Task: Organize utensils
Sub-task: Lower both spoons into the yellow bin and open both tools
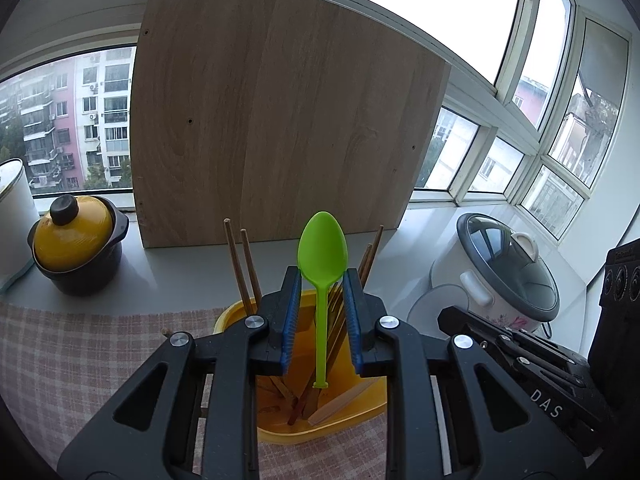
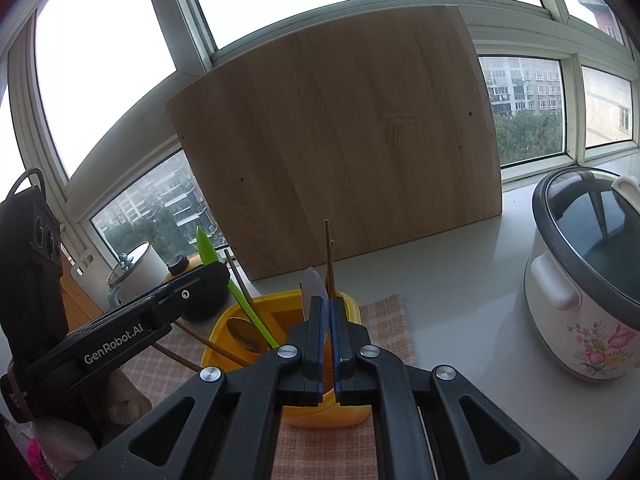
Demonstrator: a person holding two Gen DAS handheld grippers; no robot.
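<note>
1. The left gripper [image 1: 322,276] holds a bright green plastic spoon [image 1: 322,248] at the neck just under the bowl; its blue-padded jaws stand narrow, one against each side of the spoon. The bowl points up at 12 o'clock of the jaws, and the handle hangs down toward 6 o'clock.
2. The right gripper [image 2: 329,308] has its jaws pressed together on a thin grey-silver blade-shaped utensil [image 2: 314,286], whose rounded tip stands up above the pads at 12 o'clock. Whether it is a knife or a flat spoon I cannot tell, as only an edge shows.
3. Below both grippers stands a yellow plastic utensil holder [image 1: 280,432]. The green handle's end hangs over its opening; from the right wrist view the spoon slants from 11 o'clock down into the tub.
4. Inside the holder are brown wooden chopsticks [image 1: 244,264] leaning at 11 and 1 o'clock, and a brass-coloured metal spoon [image 2: 244,334] lying against the left wall.
5. The holder sits on a pink checked cloth [image 1: 80,352].
6. Behind it, at 12 o'clock, a large light wooden board [image 1: 280,112] leans against the window.
7. At 9 o'clock in the left wrist view stands a yellow-lidded dark clay pot [image 1: 76,240]; at 3 o'clock, a white flowered rice cooker with a grey glass lid [image 2: 584,280].
</note>
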